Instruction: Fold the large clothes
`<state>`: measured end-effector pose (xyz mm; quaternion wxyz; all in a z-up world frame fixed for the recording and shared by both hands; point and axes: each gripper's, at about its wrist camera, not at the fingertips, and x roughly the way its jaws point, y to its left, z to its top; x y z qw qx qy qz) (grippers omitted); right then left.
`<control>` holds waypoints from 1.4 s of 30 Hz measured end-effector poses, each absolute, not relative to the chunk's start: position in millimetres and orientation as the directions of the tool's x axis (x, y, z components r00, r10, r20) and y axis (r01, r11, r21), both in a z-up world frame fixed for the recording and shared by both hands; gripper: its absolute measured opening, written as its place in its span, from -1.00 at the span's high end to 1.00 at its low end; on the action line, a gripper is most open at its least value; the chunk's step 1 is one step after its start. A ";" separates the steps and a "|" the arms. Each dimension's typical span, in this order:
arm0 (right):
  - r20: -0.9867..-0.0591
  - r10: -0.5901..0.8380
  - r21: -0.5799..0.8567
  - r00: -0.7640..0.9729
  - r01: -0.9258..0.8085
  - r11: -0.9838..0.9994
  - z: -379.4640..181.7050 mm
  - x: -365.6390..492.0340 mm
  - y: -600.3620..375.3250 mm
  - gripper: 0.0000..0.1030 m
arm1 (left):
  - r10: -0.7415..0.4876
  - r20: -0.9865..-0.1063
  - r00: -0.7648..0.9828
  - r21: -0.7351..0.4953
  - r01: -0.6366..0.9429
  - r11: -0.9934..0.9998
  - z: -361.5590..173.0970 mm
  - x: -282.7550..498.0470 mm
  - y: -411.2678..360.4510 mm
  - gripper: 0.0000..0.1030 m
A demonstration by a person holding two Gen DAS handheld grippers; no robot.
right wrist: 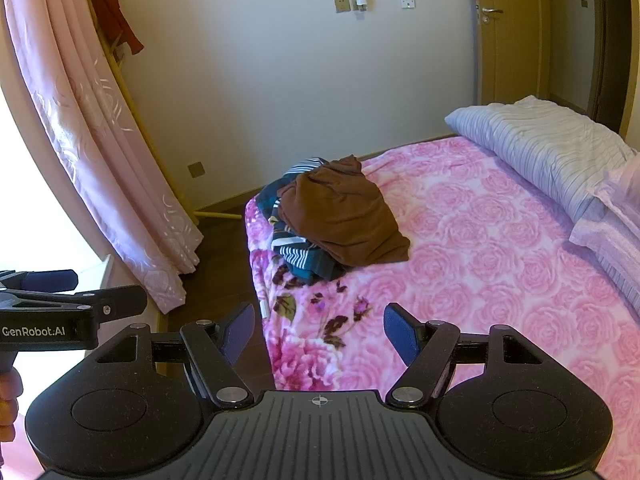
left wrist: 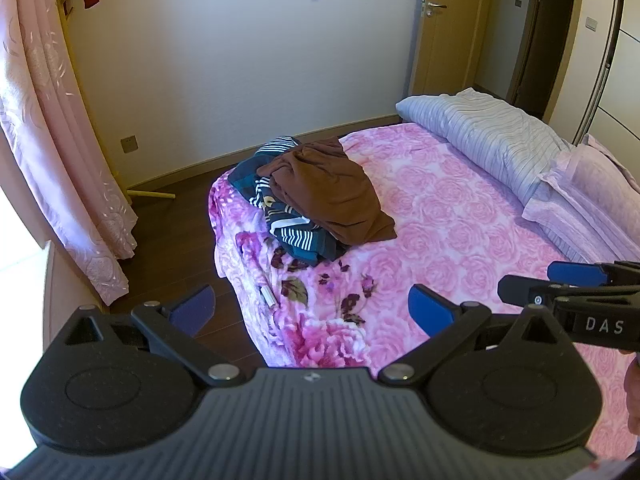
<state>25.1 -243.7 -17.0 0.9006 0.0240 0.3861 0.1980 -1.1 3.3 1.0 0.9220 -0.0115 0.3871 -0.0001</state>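
My left gripper point(left wrist: 312, 308) hangs above the near corner of the bed point(left wrist: 460, 216), its blue-padded fingers point(left wrist: 430, 312) spread wide with nothing between them. My right gripper point(right wrist: 320, 330) hangs beside it, also spread apart and empty, over the same flowered edge of the pink rose blanket point(right wrist: 480, 248).

The clothes lie well ahead of both tools, on the far left corner of the bed. A brown garment point(left wrist: 336, 192) sits loosely bunched on top of a dark blue striped garment point(left wrist: 296, 236), which spreads out beneath it toward the bed's edge. Neither gripper touches the pile; open blanket lies between my fingers and it.

I see no container; the bed carries everything. Along its right side rests a grey striped pillow point(left wrist: 492, 136), with a pale pink pillow point(left wrist: 580, 188) just beside it, both well apart from the clothes.

The left wrist view catches my right gripper coming in at its right edge, body marked "DAS", and a sliver of my hand in the lower right. The right wrist view shows my left gripper at its left edge, labelled "GenRobot.AI", with my fingers point(right wrist: 10, 394) around its handle. Both views show the pink curtain point(right wrist: 92, 140), the red garment point(right wrist: 114, 16) hung high by it, and the wooden door point(right wrist: 508, 32); a small white object on the blanket's near edge shows in both, too small to identify.
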 end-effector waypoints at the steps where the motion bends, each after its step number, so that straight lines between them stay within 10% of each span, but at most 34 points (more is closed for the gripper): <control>1: -0.686 0.375 0.198 0.623 -0.336 0.921 -14.8 22.8 -243.3 -0.33 | -0.009 -0.713 0.701 -0.021 -0.008 1.000 1.0 -1.3 3.2 -0.98; 42: -0.693 0.394 0.226 0.604 -0.337 0.914 -24.0 40.0 -252.2 -0.33 | 0.006 -0.726 0.688 -0.010 -0.020 1.000 -7.2 12.6 -7.2 -0.98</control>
